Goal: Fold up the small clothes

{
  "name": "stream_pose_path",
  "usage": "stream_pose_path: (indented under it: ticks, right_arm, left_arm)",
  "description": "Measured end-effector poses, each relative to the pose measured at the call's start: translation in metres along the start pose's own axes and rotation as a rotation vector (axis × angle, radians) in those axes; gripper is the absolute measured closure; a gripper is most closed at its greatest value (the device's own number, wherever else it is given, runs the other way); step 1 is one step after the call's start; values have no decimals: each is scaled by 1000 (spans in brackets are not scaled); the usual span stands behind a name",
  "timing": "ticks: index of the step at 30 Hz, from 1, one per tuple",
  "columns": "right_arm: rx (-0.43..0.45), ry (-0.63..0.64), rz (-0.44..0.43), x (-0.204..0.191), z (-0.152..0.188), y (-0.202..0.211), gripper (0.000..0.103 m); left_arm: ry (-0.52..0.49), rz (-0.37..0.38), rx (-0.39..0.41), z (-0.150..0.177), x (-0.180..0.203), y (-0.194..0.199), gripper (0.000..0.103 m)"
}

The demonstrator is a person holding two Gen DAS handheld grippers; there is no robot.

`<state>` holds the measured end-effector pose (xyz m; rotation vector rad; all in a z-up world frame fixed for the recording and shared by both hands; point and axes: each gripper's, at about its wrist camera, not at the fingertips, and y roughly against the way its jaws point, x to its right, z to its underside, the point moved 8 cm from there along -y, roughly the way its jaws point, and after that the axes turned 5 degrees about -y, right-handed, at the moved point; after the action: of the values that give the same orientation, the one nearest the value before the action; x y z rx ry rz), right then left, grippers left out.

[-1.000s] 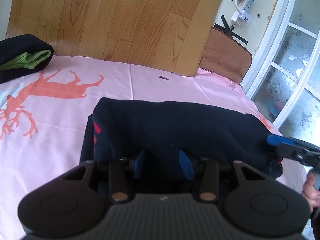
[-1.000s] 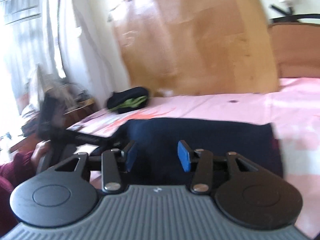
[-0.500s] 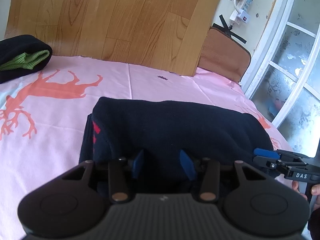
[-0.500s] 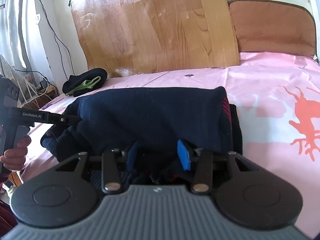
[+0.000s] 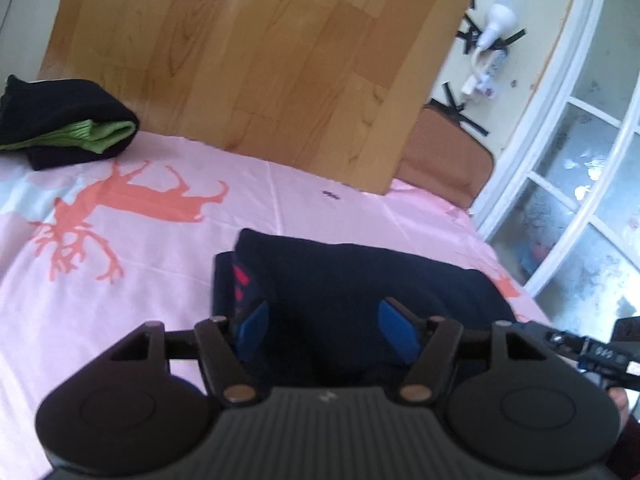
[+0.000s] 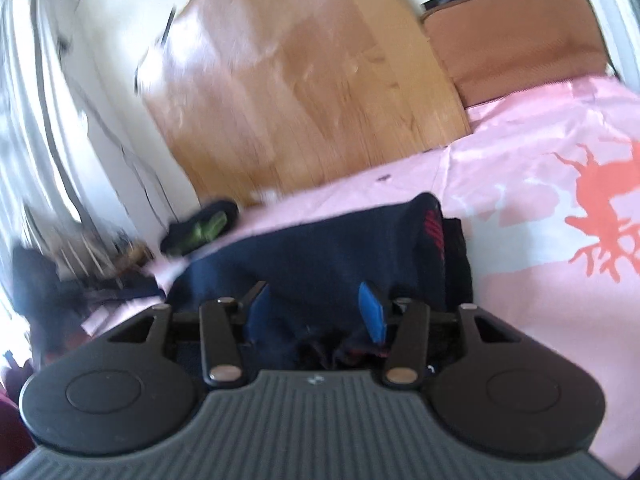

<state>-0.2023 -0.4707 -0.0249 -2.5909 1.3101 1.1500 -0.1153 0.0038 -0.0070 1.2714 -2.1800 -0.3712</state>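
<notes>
The left tool sits low over a folded navy garment, its blue pads spread wide apart with the dark cloth showing between them. The garment lies on a pink sheet printed with an orange deer; red marks show at its left edge. At the far left, near the wall, rests a black bundle with a green layer. A wooden board leans behind the sheet, beside a brown cushion. At the lower right edge the right tool reaches in next to the garment; its fingertips are blurred. A white-framed window fills the right side.
</notes>
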Motion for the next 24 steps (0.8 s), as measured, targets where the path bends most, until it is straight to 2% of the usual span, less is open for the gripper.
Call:
stream_pose_path:
  ticks: [3, 4, 7, 9, 11, 14, 15, 16, 17, 19, 21, 24]
  right_arm:
    - [-28, -29, 74, 14, 0, -8, 51]
    - [-48, -35, 97, 19, 2, -12, 54]
    - [-33, -33, 93, 15, -3, -6, 53]
    - [31, -10, 80, 11, -13, 8, 50]
    - [74, -21, 98, 17, -21, 19, 41]
    - [65, -85, 162, 40, -24, 25, 40]
    - [50, -117, 184, 47, -22, 24, 40]
    - [29, -156, 208, 55, -19, 22, 40]
    - [15, -185, 218, 61, -15, 22, 40]
    - [-5, -243, 206, 67, -11, 18, 40]
    - [-27, -281, 174, 68, -6, 16, 40]
    - [-49, -333, 136, 67, -1, 10, 40]
  left_arm:
    - [7, -57, -68, 7, -9, -19, 43]
    - [-21, -74, -62, 7, -8, -20, 43]
    - [-64, -97, -78, 6, -4, -16, 43]
    - [-56, -76, -57, 0, -2, -7, 43]
    - [-38, -36, -8, -11, 2, 3, 43]
    - [-33, 26, 14, -22, 16, 2, 45]
    - [-40, 38, 0, -22, 21, -4, 50]
    - [-49, 54, -25, -21, 27, -12, 64]
    - [-53, 67, -54, -18, 32, -21, 70]
    - [-57, 105, -111, -11, 42, -38, 85]
    - [-73, 136, -146, -5, 53, -51, 88]
    - [-102, 125, -180, 3, 59, -68, 92]
